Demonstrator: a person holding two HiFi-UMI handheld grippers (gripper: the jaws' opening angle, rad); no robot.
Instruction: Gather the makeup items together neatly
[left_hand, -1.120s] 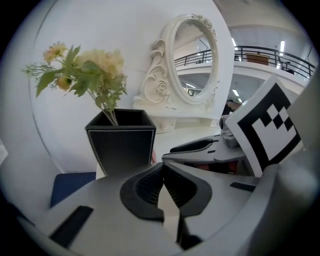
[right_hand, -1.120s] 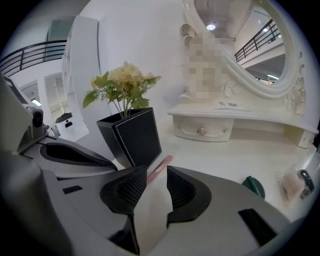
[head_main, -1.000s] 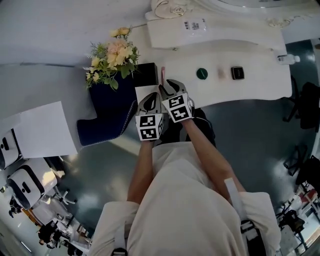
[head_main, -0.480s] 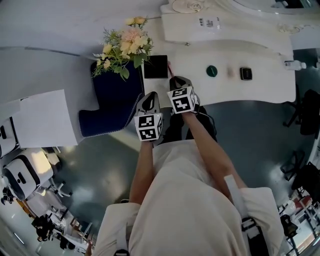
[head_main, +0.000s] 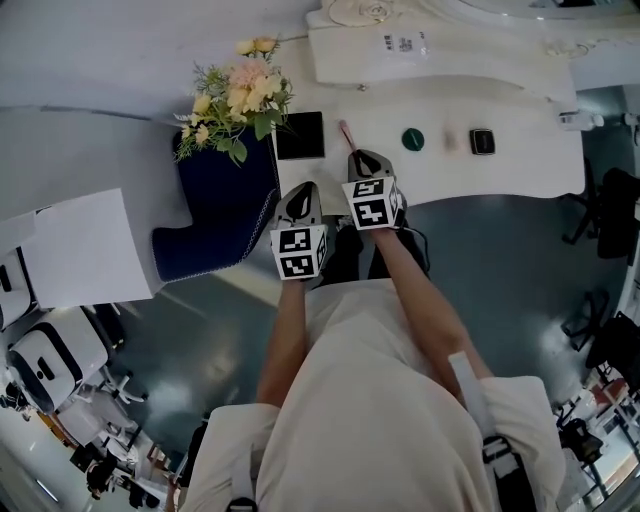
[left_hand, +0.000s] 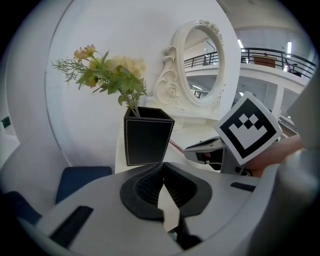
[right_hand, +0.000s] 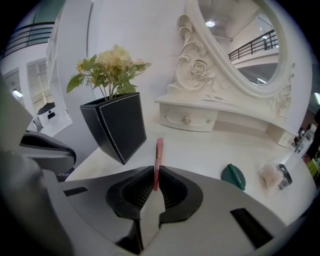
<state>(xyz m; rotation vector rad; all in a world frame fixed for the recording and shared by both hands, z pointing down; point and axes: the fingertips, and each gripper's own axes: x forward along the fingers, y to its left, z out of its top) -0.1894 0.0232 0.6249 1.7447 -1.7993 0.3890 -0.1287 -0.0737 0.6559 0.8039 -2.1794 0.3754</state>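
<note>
**Right gripper closed on the pink stick**

Nearest the person, the left gripper (left_hand: 163, 172) hung short of the table edge with its jaws together and nothing between them.

Just ahead of it, the right gripper (right_hand: 156, 172) reached over the near edge of the white dressing table (head_main: 500, 170). Its jaws had just been closing, and they were now drawn in on the lower end of a slim pink makeup stick (right_hand: 159, 155). The stick's length ran forward out of the pads toward the table. In the head view it showed as a thin pink line (head_main: 345, 132) just beyond the gripper's tip, beside the black square stitched box of artificial flowers (head_main: 299, 135). Whether its far end rested on the table or was already clear of it could not be told.

By my reading, the first item was now in hand and ready to be carried.

Farther right, well apart from the stick, lay a dark green round compact (head_main: 412, 139), a small pale pinkish item (head_main: 449, 141) and a dark square case (head_main: 482, 141). These three looked the natural place to bring the stick.

Behind them all rose the ornate white oval mirror (right_hand: 235, 45).
</note>
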